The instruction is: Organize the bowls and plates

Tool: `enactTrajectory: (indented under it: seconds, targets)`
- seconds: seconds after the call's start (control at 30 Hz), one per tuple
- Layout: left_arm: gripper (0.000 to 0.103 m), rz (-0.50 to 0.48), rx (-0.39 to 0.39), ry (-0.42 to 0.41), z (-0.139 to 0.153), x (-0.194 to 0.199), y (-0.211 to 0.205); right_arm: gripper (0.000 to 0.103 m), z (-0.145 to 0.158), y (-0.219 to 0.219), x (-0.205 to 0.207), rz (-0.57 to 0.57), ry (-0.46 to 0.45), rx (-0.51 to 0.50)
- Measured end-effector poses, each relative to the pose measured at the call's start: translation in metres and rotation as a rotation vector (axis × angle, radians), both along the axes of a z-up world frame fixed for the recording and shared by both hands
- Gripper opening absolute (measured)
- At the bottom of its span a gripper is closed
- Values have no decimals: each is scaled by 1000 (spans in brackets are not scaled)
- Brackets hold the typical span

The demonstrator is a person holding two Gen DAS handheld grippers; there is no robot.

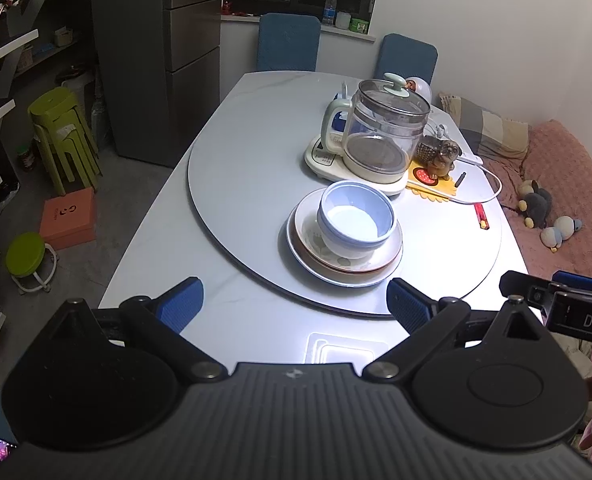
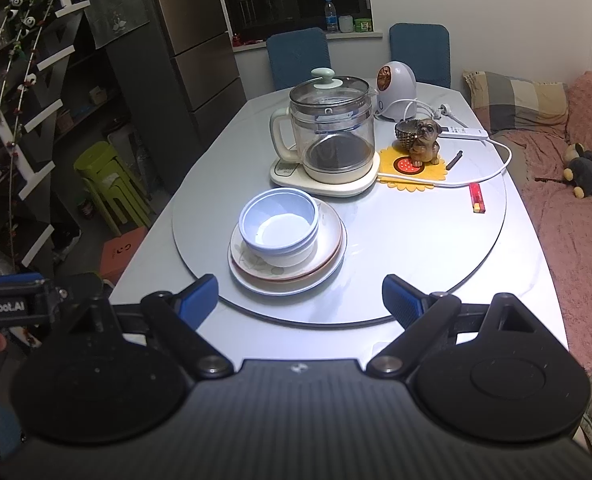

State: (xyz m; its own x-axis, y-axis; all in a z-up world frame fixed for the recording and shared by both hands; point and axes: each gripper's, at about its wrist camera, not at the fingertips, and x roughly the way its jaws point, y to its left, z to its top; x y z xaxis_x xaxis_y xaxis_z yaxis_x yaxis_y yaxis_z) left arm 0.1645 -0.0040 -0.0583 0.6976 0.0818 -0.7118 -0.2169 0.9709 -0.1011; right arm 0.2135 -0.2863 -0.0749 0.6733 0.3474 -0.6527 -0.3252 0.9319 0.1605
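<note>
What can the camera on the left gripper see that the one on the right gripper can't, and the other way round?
Only the left view shows the round green stool on the floor and the full orange box.

Only the right view shows the panda garlands on the shelves and the whole white round appliance behind the kettle.

Both show the stacked blue bowls on plates, the glass kettle, the dog figurine, and open, empty fingers.

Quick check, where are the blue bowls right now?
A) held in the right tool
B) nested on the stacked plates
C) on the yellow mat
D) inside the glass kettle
B: the blue bowls sit nested on the stacked plates, in front of the glass kettle; neither tool holds anything.
</note>
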Motion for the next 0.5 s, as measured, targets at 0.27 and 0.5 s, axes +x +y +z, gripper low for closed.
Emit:
enactTrajectory:
  seconds: [0.27, 0.5]
  targets:
    - [100, 1, 9, -2, 1, -3, -3, 90, -1, -4, 2, -7, 5, 6]
    - [100, 10, 3, 9, -2, -5, 0, 90, -1, -4, 2, -5, 9, 2]
